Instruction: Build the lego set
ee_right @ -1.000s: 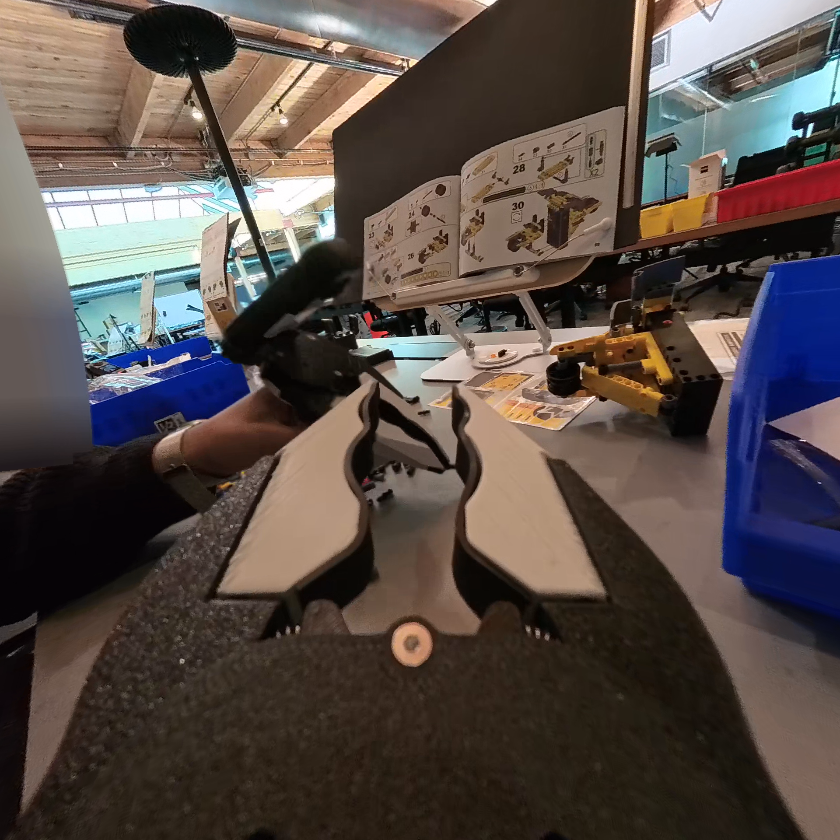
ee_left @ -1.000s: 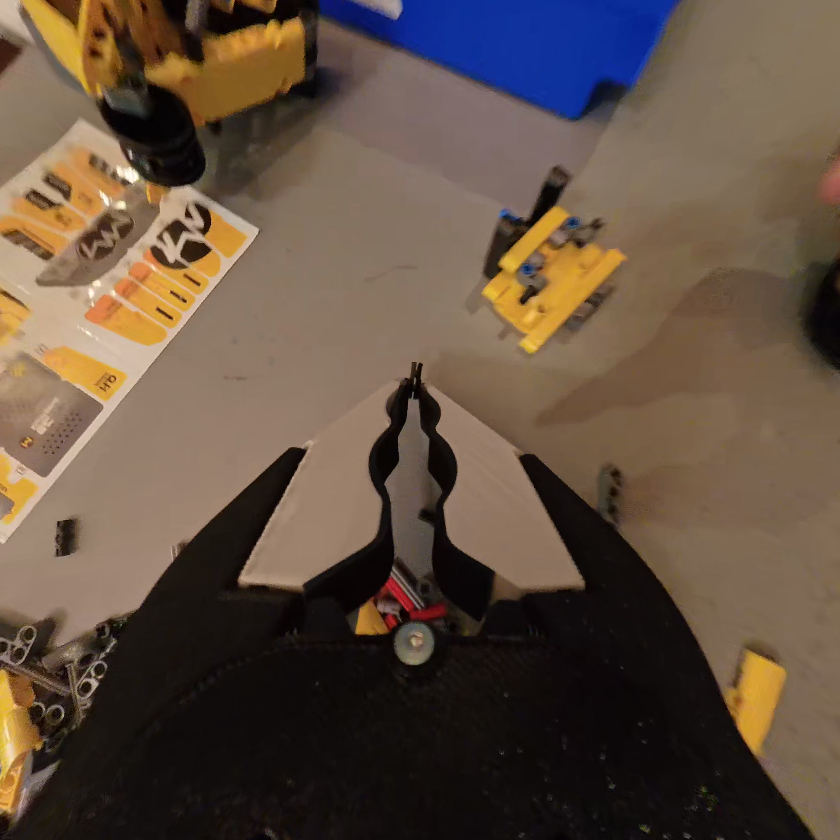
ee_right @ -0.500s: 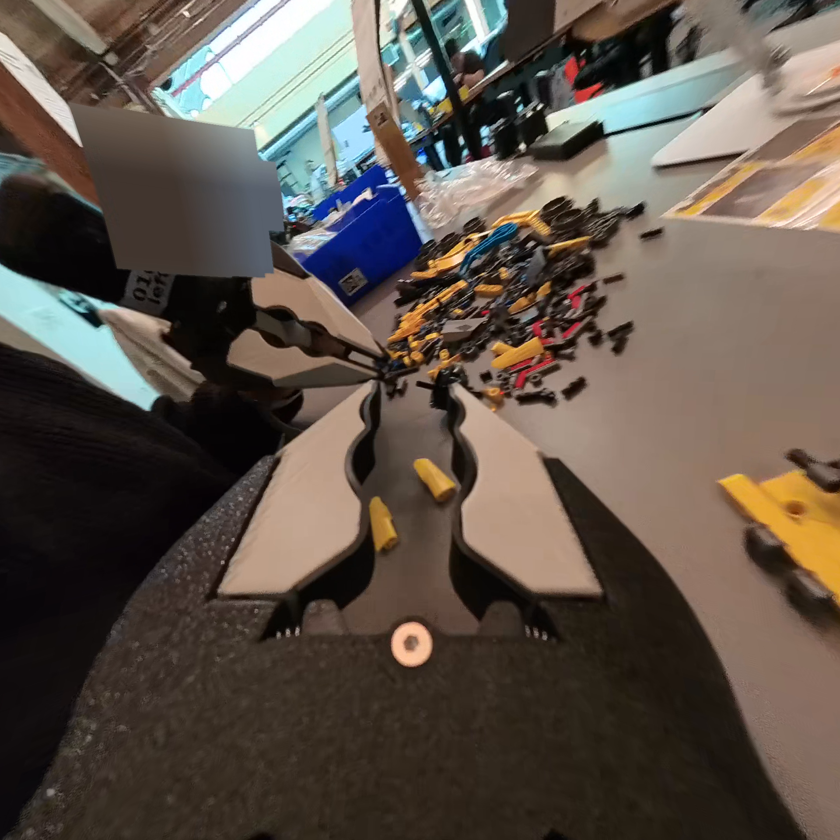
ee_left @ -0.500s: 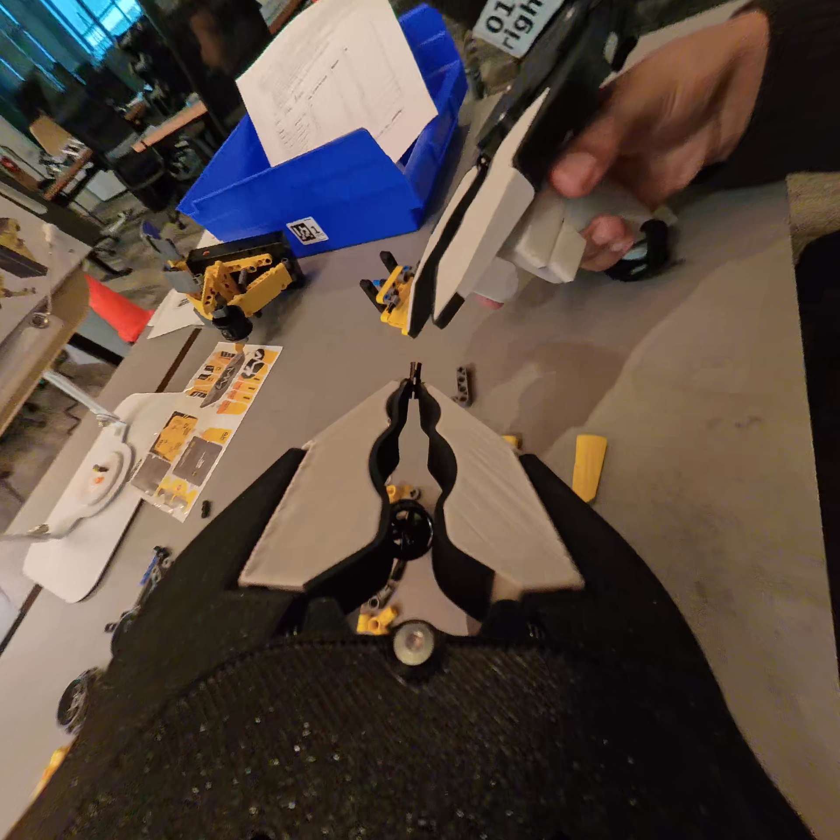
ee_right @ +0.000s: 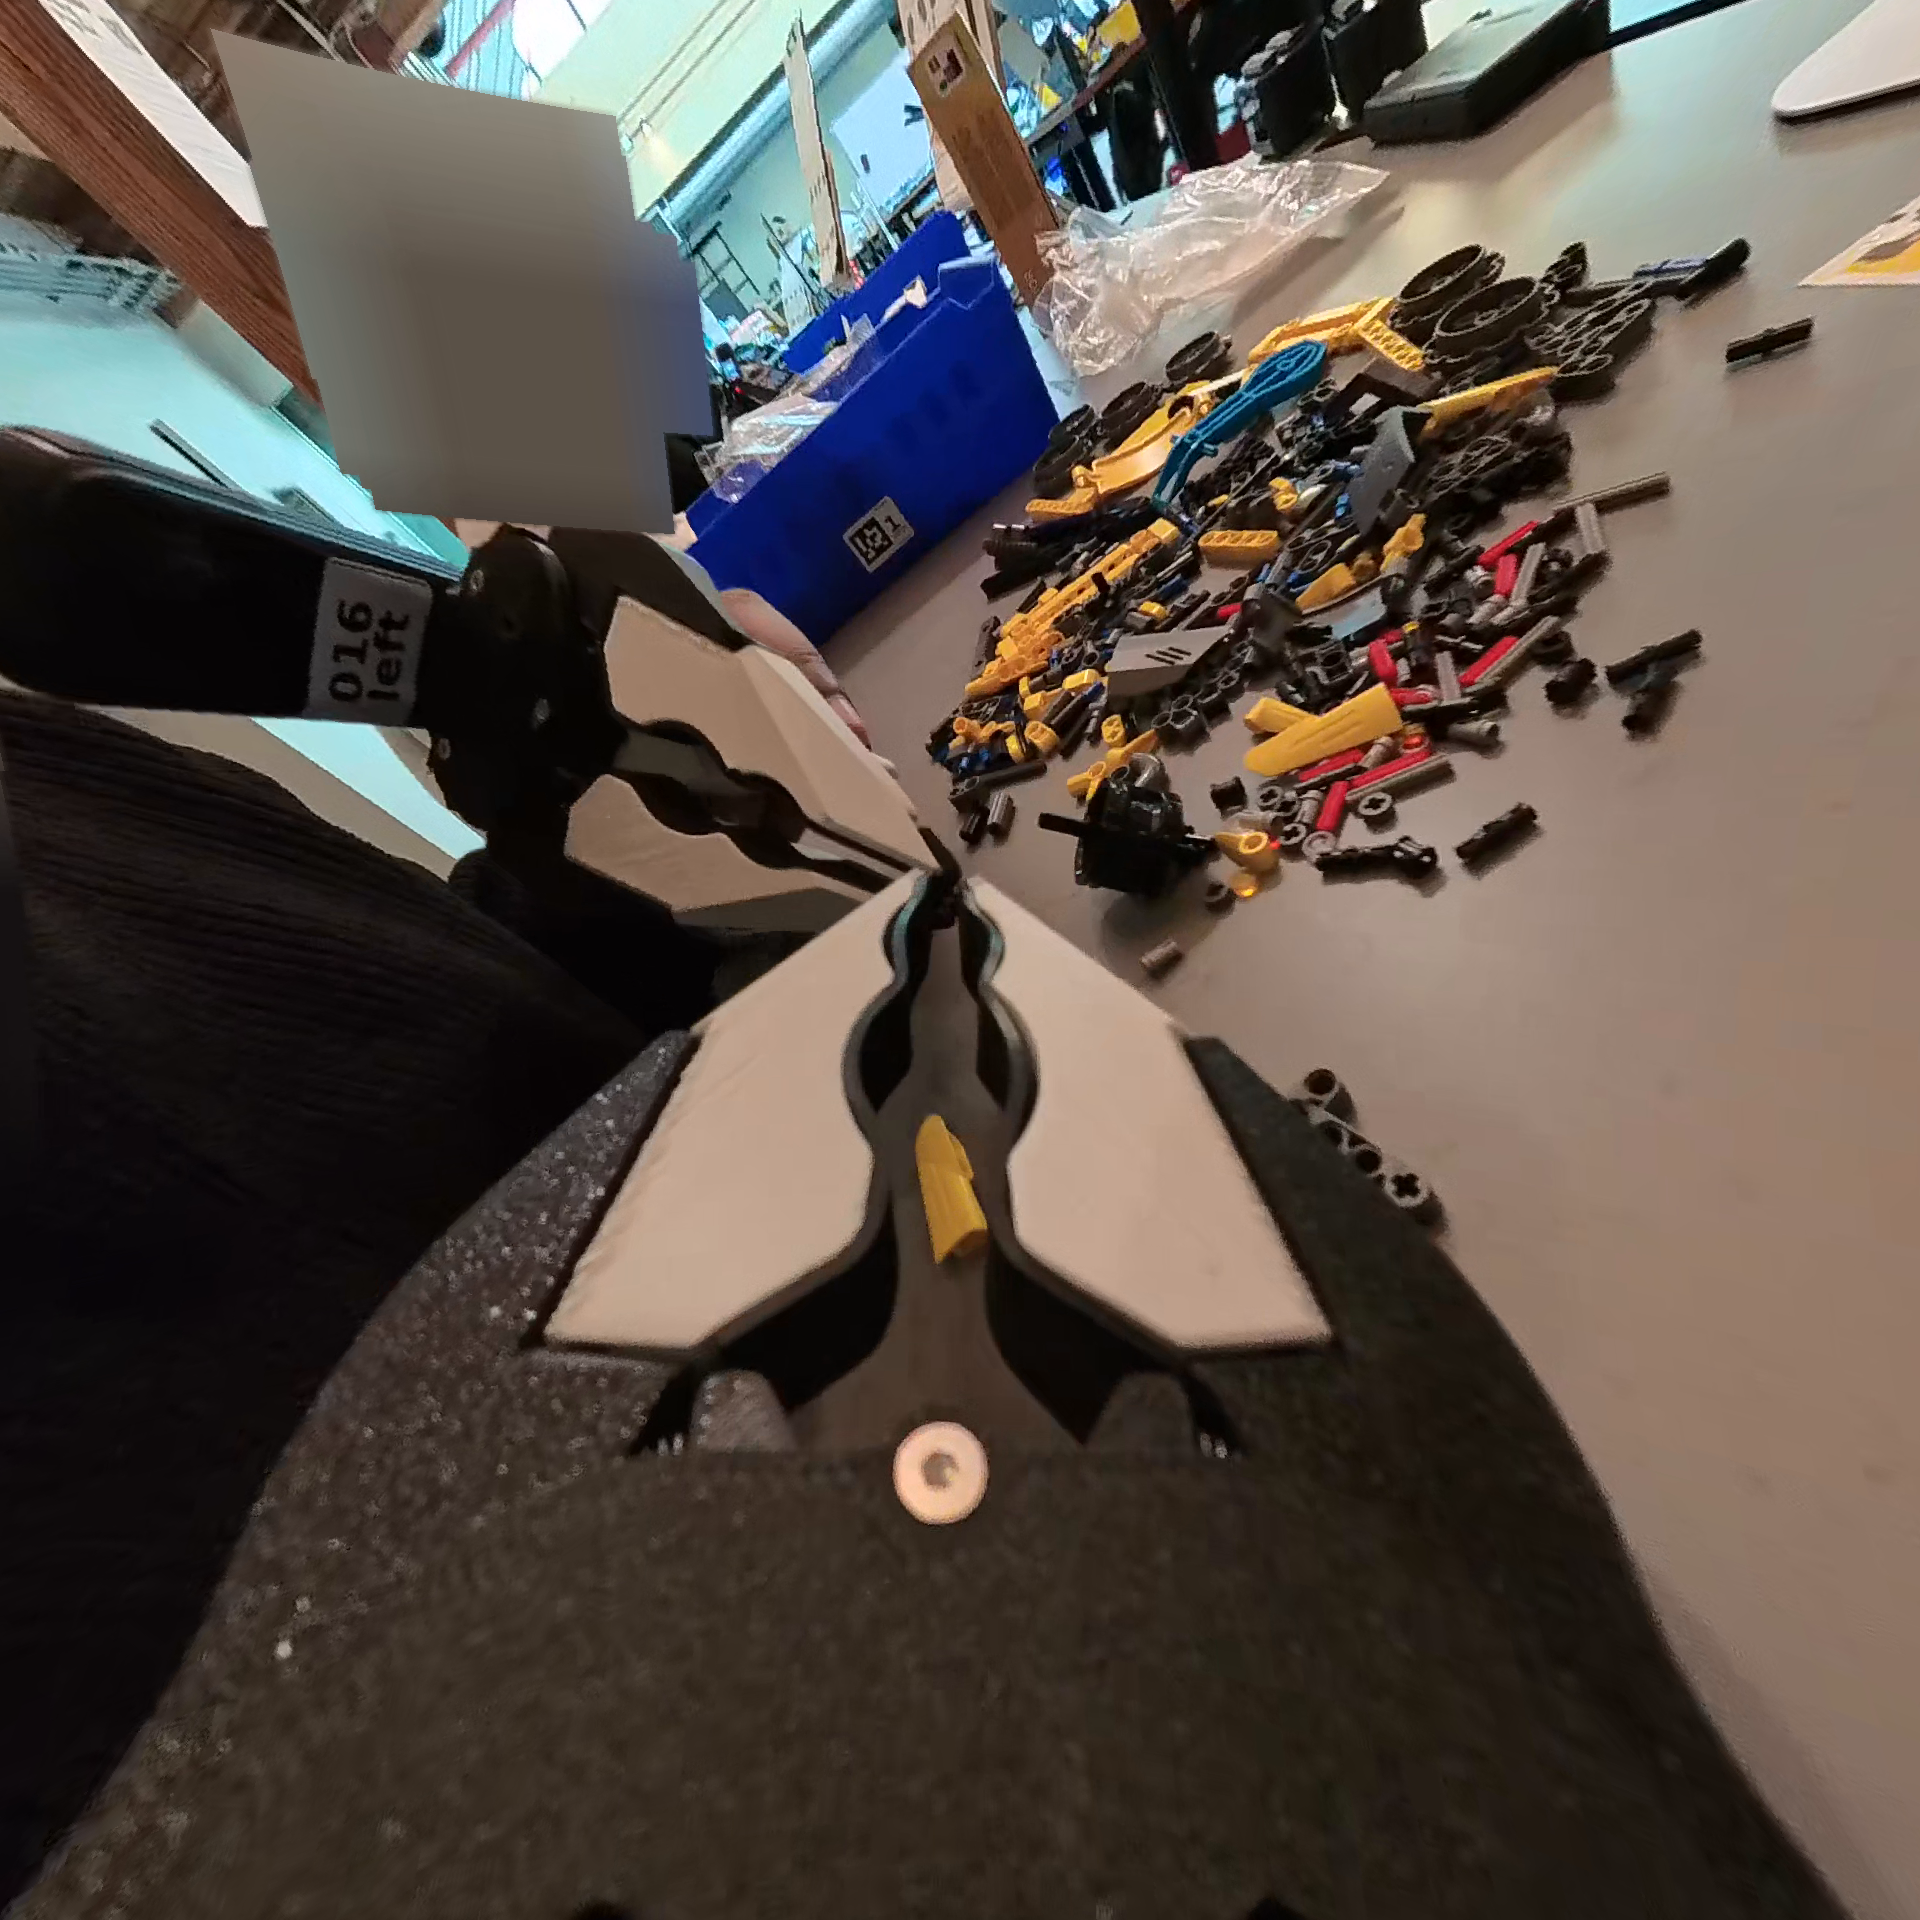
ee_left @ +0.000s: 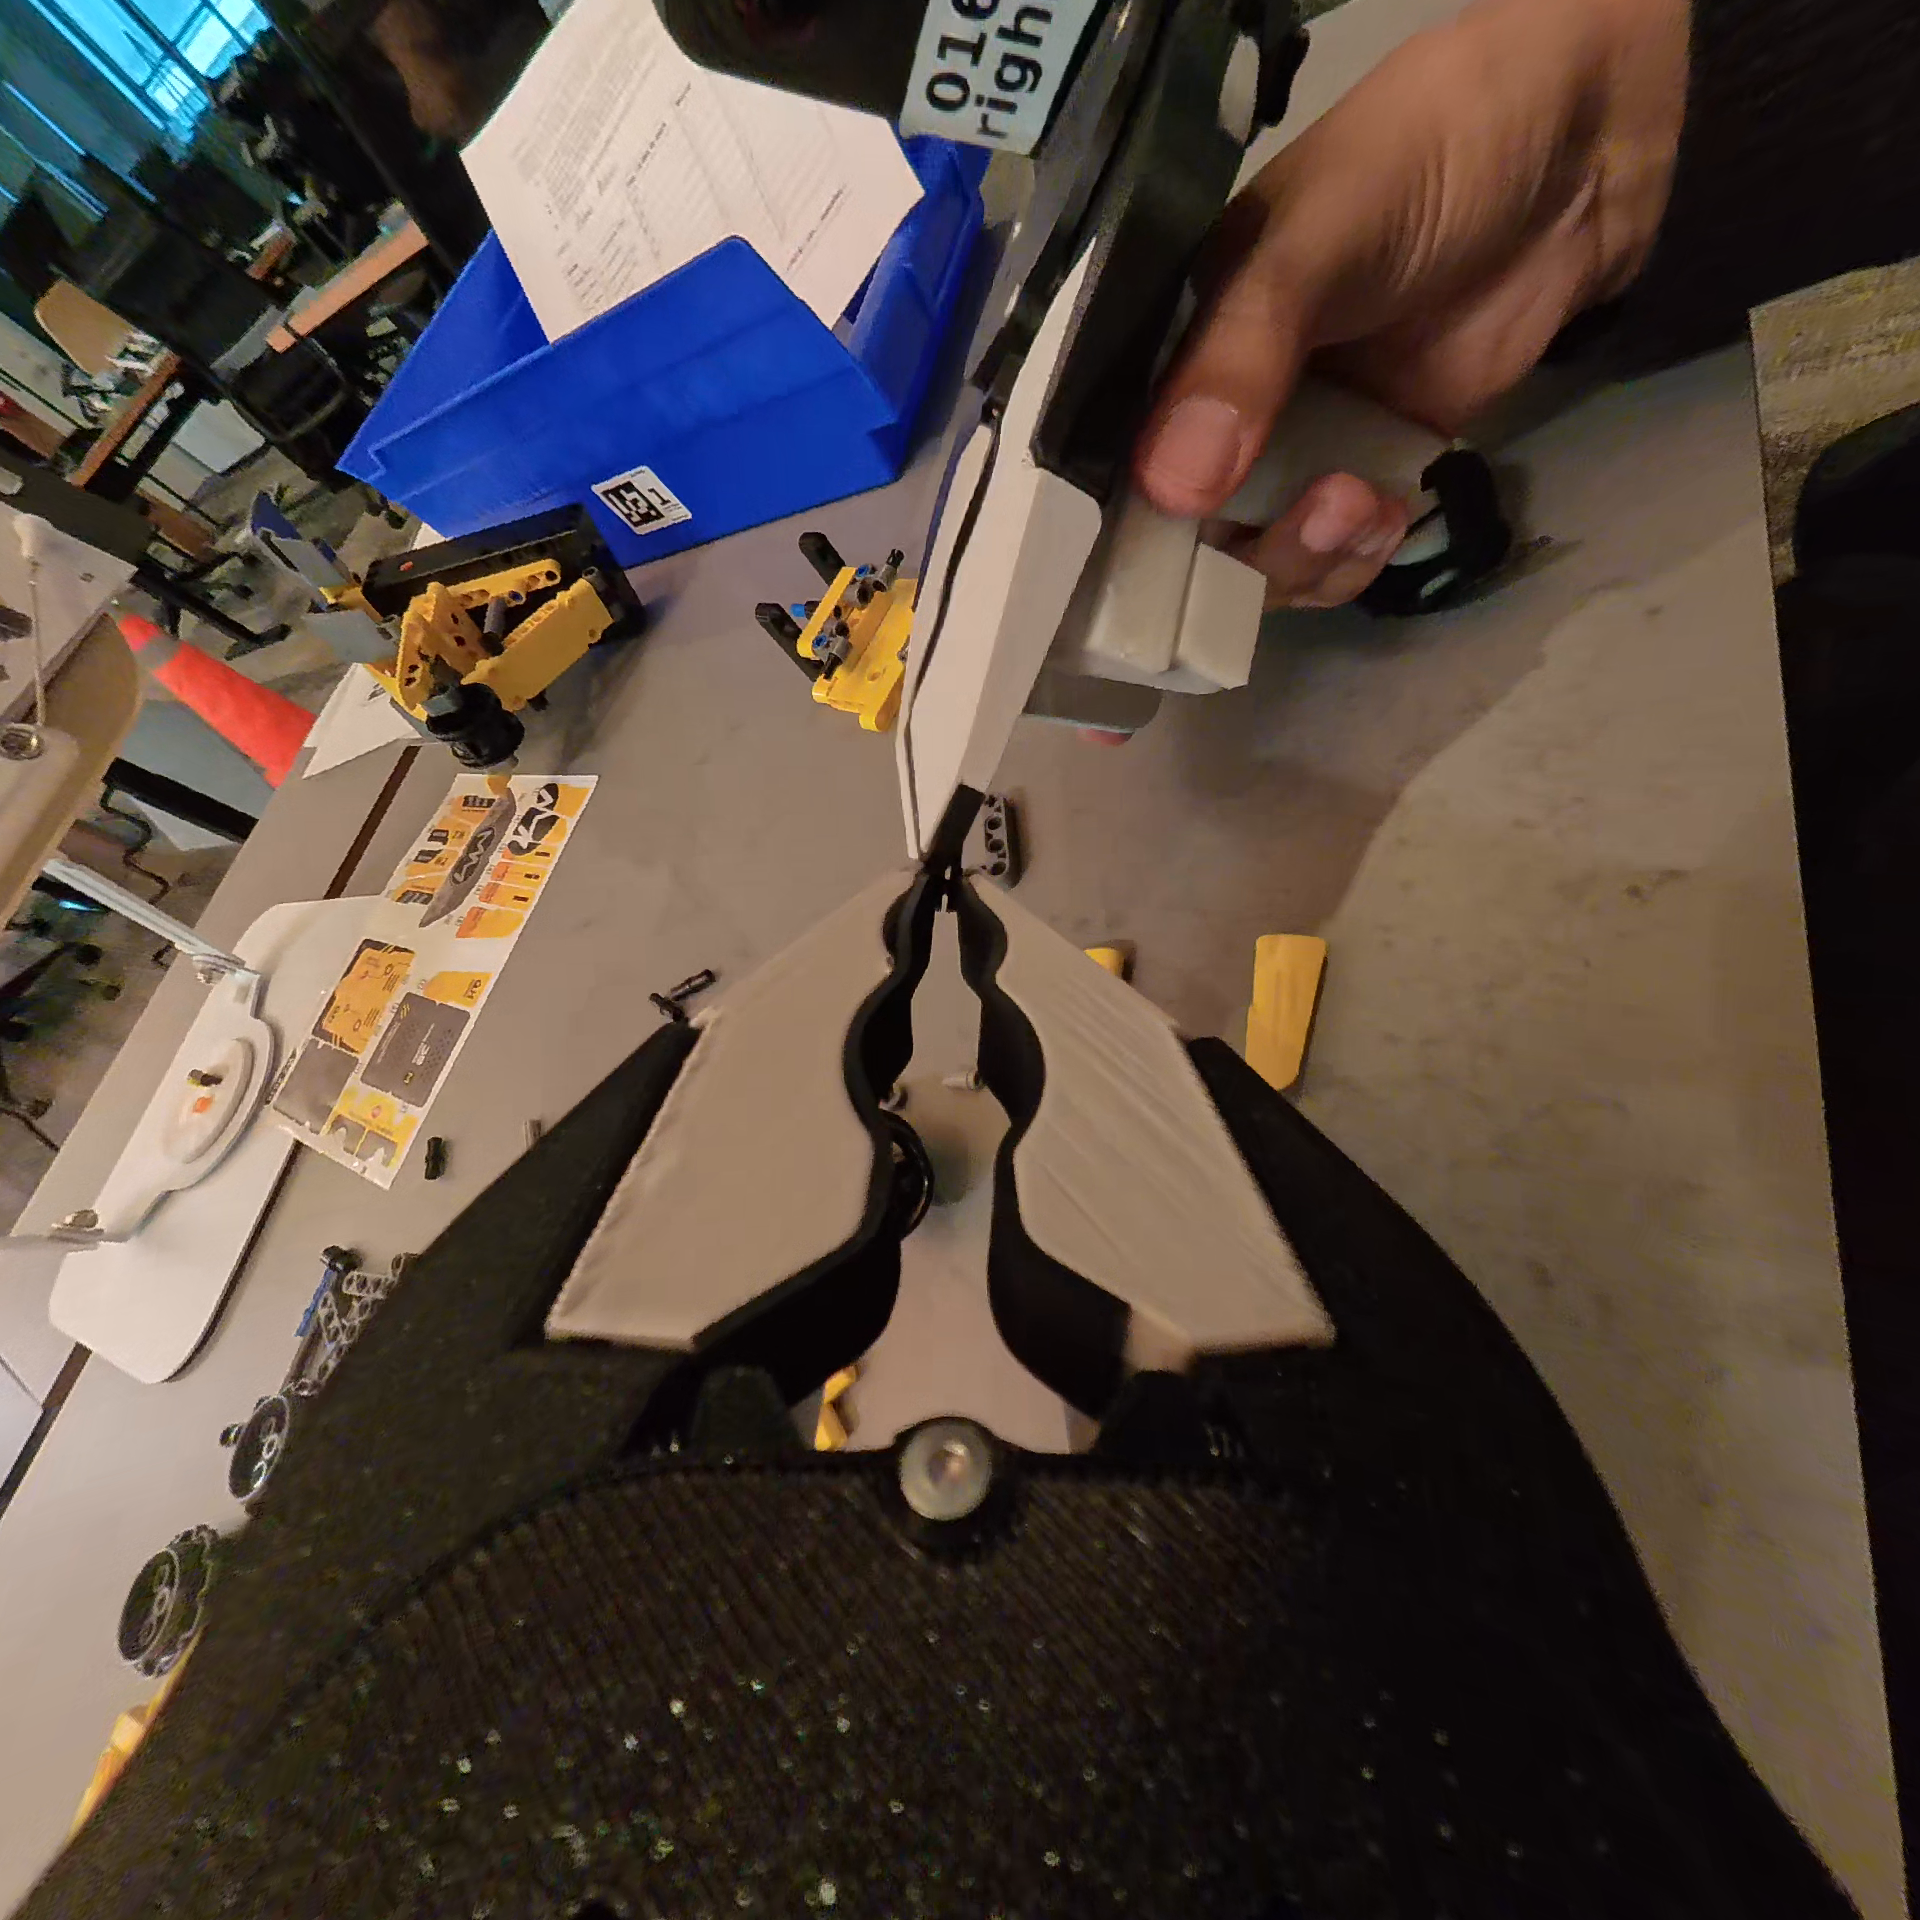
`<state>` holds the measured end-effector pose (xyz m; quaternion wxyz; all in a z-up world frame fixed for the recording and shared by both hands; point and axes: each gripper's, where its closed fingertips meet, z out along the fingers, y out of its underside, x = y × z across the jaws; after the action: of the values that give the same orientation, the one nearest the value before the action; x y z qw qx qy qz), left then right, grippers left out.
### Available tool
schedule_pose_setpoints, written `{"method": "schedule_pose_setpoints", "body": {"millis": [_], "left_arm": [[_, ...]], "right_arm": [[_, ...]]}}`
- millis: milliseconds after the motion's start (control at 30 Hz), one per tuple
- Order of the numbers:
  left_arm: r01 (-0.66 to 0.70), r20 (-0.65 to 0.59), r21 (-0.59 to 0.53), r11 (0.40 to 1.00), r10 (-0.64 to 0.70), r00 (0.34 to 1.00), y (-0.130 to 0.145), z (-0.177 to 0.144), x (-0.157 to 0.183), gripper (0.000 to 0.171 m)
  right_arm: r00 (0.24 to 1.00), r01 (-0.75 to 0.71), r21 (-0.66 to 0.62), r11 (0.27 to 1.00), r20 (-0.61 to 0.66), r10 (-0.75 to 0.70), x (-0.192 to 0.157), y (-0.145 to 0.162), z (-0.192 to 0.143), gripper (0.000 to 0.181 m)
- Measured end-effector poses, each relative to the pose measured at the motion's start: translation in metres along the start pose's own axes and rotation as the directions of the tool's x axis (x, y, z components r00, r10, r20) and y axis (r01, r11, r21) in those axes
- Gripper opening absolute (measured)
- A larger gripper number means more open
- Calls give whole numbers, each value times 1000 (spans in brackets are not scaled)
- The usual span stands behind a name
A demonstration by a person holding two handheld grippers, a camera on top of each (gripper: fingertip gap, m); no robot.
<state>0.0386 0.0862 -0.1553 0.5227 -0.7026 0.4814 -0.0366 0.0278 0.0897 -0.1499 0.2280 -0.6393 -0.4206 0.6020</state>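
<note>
My left gripper [ee_left: 943,896] is shut on a small black pin [ee_left: 947,879] and holds it above the grey table [ee_left: 1558,1039]. My right gripper [ee_right: 940,896] is closed tip to tip against it, and its jaws pinch the same pin [ee_right: 942,906]. In the left wrist view the right gripper [ee_left: 935,831] comes down from above, held by a hand [ee_left: 1403,260]. In the right wrist view the left gripper [ee_right: 930,854] comes in from the left. The pin is mostly hidden between the tips.
A blue bin [ee_left: 665,395], a yellow part-built model [ee_left: 488,634], a small yellow sub-assembly [ee_left: 857,644] and a sticker sheet [ee_left: 436,966] lie beyond. Yellow pieces [ee_left: 1283,997] sit near the tips. A pile of loose parts [ee_right: 1299,582] spreads to the right. The grippers are tip to tip, or close to it.
The two grippers have come together tip to tip. My right gripper, open half a second ago, has closed. The left gripper stays shut.
</note>
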Motion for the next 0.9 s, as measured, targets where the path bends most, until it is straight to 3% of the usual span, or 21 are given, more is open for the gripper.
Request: {"method": "schedule_pose_setpoints", "body": {"millis": [367,467,567,700,800,900], "left_arm": [[61,7,43,997,-62,998,1,-3,-5,3],[197,-16,62,979,-196,980,3,-6,-10,34],[380,-90,82,921,-373,924,6,-13,-12,44],[584,-192,195,788,-553,811,3,-30,-18,42],[696,-122,182,695,-686,717,29,-34,-35,28],[729,-97,204,653,-728,679,39,-39,-42,24]], "right_arm": [[1000,-22,-40,999,20,23,-1,-2,4,3],[998,-1,-66,998,-55,-3,10,-1,-1,3],[964,114,-174,978,-219,-152,34,1,-18,3],[841,271,-475,837,-307,-446,57,10,-46,3],[788,350,-628,695,-204,-581,55,13,-46,4],[755,376,-753,539,-89,-650,61,22,-40,4]]}}
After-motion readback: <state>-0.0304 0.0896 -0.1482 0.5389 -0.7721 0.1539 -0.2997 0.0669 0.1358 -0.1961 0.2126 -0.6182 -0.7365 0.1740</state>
